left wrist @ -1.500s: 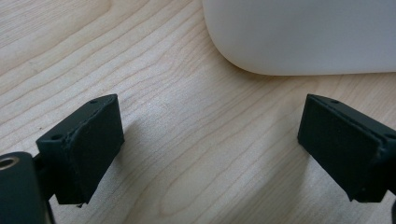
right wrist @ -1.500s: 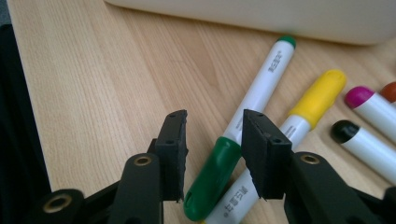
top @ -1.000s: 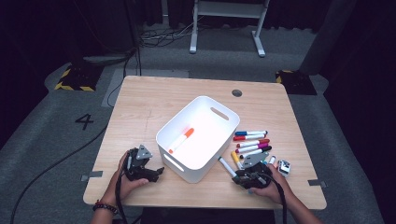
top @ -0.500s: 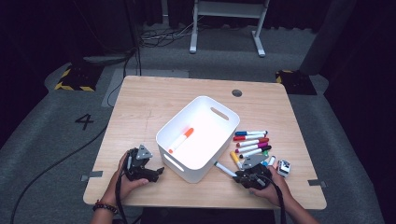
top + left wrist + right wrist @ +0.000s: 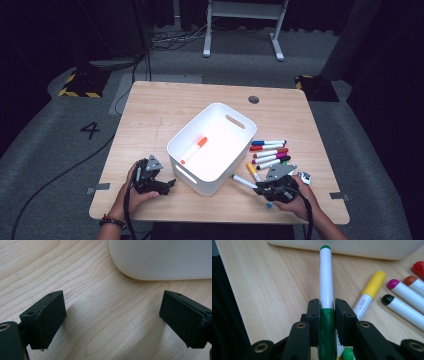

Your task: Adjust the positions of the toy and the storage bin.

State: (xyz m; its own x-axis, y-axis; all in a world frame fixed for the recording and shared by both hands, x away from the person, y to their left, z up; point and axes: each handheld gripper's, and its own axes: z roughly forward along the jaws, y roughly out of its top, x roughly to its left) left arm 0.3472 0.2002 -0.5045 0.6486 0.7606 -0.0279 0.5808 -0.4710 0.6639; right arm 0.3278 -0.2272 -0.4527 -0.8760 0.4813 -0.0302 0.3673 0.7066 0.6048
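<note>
A white bin [image 5: 235,150] stands mid-table with an orange marker [image 5: 194,150] lying in it. Right of the bin lie several loose markers [image 5: 270,152]. My right gripper [image 5: 257,189] sits at the front right, shut on a green marker [image 5: 243,181] whose white barrel points toward the bin. In the right gripper view the pads [image 5: 313,317] clamp the green marker [image 5: 326,285] at its cap end, with my right gripper [image 5: 327,312] low over the wood. My left gripper [image 5: 167,184] rests open by the bin's front left corner. Only bare wood lies between the jaws of my left gripper [image 5: 112,315], just short of the bin [image 5: 162,260].
A yellow marker [image 5: 370,295] and magenta, black and orange-capped ones lie right of the held marker. A small white object [image 5: 306,177] sits beside my right hand. The table's front edge [image 5: 220,220] runs close under both hands. The far half of the wooden tabletop [image 5: 190,100] is bare.
The marker at my right gripper has swung to lie flatter, pointing more to the left. The right hand has shifted only slightly. My left gripper has not moved.
</note>
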